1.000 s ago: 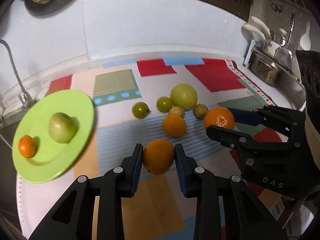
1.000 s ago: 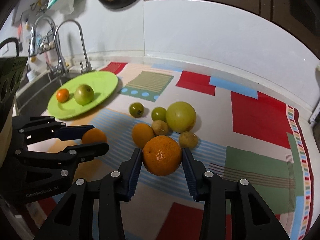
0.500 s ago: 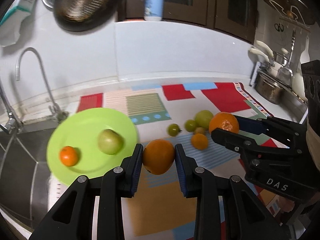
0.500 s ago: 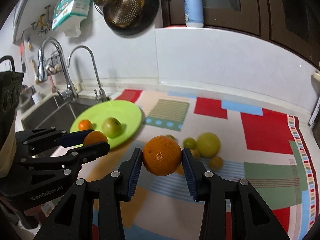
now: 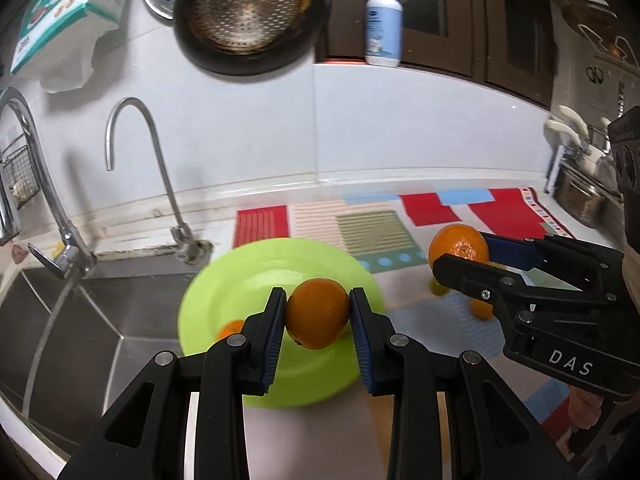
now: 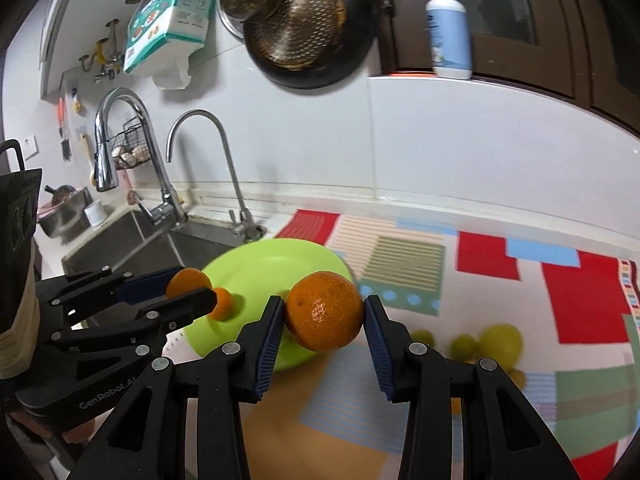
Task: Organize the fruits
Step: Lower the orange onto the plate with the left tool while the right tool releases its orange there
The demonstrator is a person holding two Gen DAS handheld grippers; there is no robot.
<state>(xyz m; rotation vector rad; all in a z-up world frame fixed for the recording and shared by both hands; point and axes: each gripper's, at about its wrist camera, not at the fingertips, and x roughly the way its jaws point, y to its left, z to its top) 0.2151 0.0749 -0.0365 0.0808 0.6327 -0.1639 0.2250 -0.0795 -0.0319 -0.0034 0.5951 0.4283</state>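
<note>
My left gripper (image 5: 318, 314) is shut on an orange (image 5: 317, 313) and holds it in the air over the green plate (image 5: 240, 280). A small tangerine (image 5: 231, 328) lies on the plate; the green apple is hidden behind the held orange. My right gripper (image 6: 324, 320) is shut on a second, larger orange (image 6: 325, 317), raised just right of the plate (image 6: 272, 264). The left gripper also shows in the right wrist view (image 6: 188, 290), and the right gripper in the left wrist view (image 5: 460, 254). Several green and yellow fruits (image 6: 500, 340) lie on the patterned mat.
A steel sink (image 5: 80, 312) with two taps (image 5: 136, 152) lies left of the plate. Pans (image 5: 244, 20) and a tissue pack hang on the wall. A soap bottle (image 5: 384, 20) stands on the ledge. A dish rack with pots (image 5: 580, 192) stands at the far right.
Both grippers have risen and moved left with their oranges, from over the fruit pile to over the green plate. The views have tilted up toward the wall.
</note>
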